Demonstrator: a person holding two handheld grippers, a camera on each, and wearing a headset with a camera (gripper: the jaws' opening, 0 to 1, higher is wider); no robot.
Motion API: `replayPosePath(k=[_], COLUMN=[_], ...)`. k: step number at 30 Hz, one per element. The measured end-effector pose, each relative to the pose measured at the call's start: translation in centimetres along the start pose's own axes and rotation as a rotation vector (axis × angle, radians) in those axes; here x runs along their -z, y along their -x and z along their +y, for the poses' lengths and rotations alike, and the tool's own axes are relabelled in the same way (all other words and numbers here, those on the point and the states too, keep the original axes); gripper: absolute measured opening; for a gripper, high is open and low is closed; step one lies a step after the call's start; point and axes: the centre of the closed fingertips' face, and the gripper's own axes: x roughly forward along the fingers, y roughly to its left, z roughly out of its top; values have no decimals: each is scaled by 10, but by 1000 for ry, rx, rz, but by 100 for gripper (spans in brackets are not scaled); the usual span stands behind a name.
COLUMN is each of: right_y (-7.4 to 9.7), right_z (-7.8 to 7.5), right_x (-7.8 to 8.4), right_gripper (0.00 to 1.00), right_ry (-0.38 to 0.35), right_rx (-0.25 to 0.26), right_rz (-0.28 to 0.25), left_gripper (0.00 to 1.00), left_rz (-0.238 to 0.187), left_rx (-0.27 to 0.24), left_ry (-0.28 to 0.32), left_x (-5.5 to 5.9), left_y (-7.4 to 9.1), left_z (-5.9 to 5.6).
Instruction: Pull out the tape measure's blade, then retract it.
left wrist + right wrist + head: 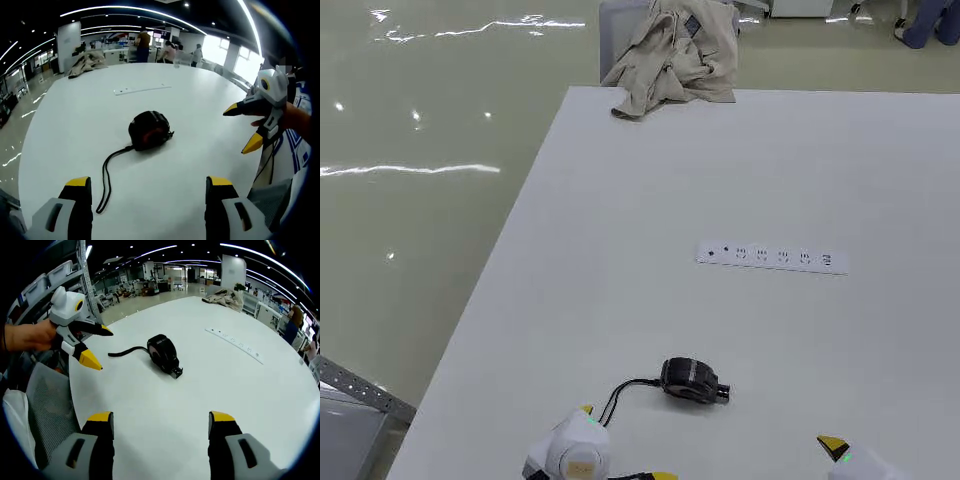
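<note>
A black tape measure [691,379] lies on the white table [720,170] near its front edge, blade retracted, with a black wrist cord [618,392] trailing to the left. My left gripper [623,443] hovers open just left of and before it. My right gripper [840,450] stands open to the right, apart from it. In the left gripper view the tape measure [149,131] lies ahead of the open left gripper [148,185], and the right gripper [242,127] is at the right. The right gripper view shows the tape measure [162,352] beyond the open right gripper [161,417], with the left gripper [99,346] beside the cord.
A white power strip [770,257] lies flat mid-table. A crumpled beige jacket [675,55] sits at the far edge, over a chair. The table's left edge drops to a glossy floor, with a metal rack [360,390] below. People [142,42] stand far off.
</note>
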Motion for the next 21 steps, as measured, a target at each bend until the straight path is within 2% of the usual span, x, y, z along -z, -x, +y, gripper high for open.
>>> replayPosePath(k=[8,10,16,21], right_y=[-7,-8,-15,-22], right_z=[-8,-10,-14,-16], right_x=[-3,-3,-6,-5], right_gripper=[78,73,77,77], right_ry=[15,44,20,36], right_rx=[-6,-7,-19,-26], right_rz=[4,6,5,15], left_gripper=[90,90,90,90], left_rz=[18,19,25,26], left_rx=[15,20,37,53], left_ry=[-40,-52,-69,-84], left_x=[-1,-2,-3,-5], left_y=[-5,-6,-11,-16], left_z=[5,5,5,5])
